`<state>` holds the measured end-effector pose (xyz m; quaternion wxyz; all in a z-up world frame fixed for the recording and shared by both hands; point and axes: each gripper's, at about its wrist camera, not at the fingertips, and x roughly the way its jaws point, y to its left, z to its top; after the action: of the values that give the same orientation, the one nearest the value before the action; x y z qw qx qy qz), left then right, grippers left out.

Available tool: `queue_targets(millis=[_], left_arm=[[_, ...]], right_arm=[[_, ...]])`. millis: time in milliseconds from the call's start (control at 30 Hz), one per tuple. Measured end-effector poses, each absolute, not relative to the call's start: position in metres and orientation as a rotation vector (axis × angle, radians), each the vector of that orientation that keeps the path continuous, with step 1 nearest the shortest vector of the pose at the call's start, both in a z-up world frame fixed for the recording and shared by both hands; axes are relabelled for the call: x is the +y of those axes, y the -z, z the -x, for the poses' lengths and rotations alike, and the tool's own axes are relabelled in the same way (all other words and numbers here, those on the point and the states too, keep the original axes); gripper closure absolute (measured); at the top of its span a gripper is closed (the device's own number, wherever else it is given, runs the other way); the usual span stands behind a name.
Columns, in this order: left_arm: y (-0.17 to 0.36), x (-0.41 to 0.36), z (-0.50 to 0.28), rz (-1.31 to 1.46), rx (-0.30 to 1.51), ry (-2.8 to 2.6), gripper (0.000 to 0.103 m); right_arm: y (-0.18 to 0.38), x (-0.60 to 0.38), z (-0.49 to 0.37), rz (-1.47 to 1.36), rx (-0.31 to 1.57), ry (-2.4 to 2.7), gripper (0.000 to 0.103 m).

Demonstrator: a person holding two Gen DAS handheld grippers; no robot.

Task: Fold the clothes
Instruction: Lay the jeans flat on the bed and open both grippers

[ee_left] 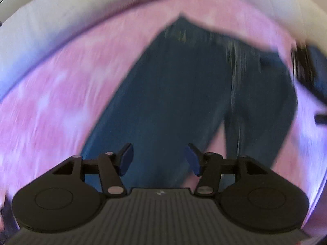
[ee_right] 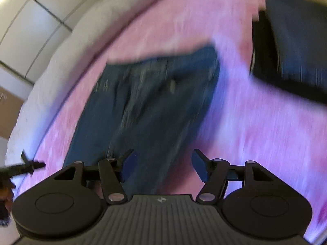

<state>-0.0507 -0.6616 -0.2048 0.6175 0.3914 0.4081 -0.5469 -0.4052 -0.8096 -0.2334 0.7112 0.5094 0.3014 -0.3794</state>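
A pair of blue jeans [ee_left: 179, 94] lies spread on a pink patterned bedspread [ee_left: 61, 102], waistband at the far end, legs running toward me. My left gripper [ee_left: 159, 159] is open and empty above the near part of the legs. In the right wrist view the same jeans [ee_right: 155, 94] lie ahead on the bedspread [ee_right: 255, 122]. My right gripper [ee_right: 163, 167] is open and empty above the legs' near end. Both views are blurred by motion.
A stack of dark clothes [ee_right: 290, 47] lies on the bed at the right, also in the left wrist view [ee_left: 310, 65]. A white bed edge [ee_right: 71, 47] curves along the far left. The other gripper [ee_right: 24, 167] shows at the left edge.
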Motion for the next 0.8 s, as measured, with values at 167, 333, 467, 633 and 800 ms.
queue_targets(millis=[167, 333, 467, 633, 800], left_arm=[[0.23, -0.52, 0.069, -1.069, 0.965, 1.261, 0.047], [0.251, -0.413, 0.071, -1.146, 0.956, 1.271, 0.046], [0.26, -0.367, 0.079, -1.227, 0.831, 1.341, 0.045], [0.286, -0.34, 0.092, -1.373, 0.644, 1.418, 0.048], [0.305, -0.323, 0.101, -1.475, 0.493, 1.478, 0.068]], right_arm=[[0.26, -0.712, 0.377, -1.192, 0.761, 0.721, 0.038], [0.293, -0.633, 0.334, -1.192, 0.84, 0.613, 0.038], [0.313, -0.586, 0.303, -1.192, 0.829, 0.544, 0.038], [0.329, -0.551, 0.274, -1.158, 0.788, 0.569, 0.036], [0.322, -0.551, 0.262, -1.154, 0.696, 0.602, 0.038]])
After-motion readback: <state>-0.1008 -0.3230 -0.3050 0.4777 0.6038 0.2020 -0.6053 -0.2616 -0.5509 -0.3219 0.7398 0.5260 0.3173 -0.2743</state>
